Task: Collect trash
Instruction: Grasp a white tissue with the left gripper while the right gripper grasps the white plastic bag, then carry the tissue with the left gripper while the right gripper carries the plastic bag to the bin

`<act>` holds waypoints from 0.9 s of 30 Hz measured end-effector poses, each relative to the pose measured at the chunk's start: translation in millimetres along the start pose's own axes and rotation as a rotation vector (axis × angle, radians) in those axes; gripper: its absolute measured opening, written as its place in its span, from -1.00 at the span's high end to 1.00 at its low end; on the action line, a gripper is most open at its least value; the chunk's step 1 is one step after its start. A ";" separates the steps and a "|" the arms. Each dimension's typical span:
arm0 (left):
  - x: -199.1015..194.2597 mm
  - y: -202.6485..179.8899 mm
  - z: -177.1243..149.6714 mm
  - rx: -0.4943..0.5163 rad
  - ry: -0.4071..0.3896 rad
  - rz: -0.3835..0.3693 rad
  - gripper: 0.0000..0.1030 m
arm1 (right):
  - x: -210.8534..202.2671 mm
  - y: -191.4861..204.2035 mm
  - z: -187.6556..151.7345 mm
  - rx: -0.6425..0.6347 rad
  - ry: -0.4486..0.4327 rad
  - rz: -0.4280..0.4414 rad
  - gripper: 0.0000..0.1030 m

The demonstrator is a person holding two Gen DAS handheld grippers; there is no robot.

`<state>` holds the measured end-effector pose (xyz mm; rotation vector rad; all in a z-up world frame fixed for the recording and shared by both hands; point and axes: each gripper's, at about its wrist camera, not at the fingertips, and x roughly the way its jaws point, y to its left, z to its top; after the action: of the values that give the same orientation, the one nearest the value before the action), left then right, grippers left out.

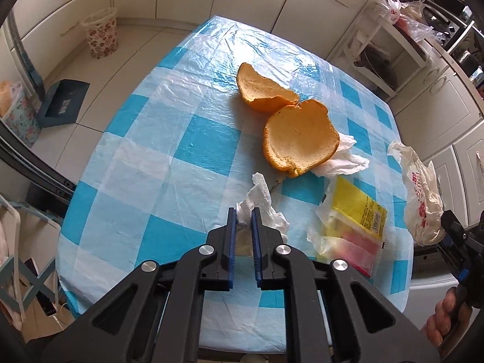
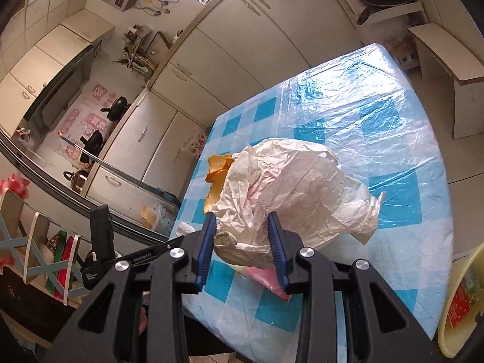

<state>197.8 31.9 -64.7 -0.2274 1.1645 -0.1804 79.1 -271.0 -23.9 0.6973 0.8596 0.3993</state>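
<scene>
Trash lies scattered on the checked bench (image 1: 145, 139): two orange peels (image 1: 299, 139), crumpled tissue (image 1: 260, 202) and a yellow snack wrapper (image 1: 354, 211) just right of the peels. All of it looks light and soft; the curled peels seem stiffer, best pinched at a rim. The left tool (image 1: 243, 220) is clamped on the tissue. The right tool (image 2: 242, 230) stands apart, straddling a crinkly white plastic bag (image 2: 296, 187) with red print too blurred to read.
</scene>
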 end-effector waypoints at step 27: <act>-34.1 -39.0 -7.3 0.099 -0.131 -0.194 0.82 | -40.6 -15.9 -3.2 0.003 -0.067 -0.055 0.31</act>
<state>177.0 2.5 -26.7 -0.2607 1.0006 -0.3876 53.0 -304.6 -14.1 0.6845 0.8139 0.3243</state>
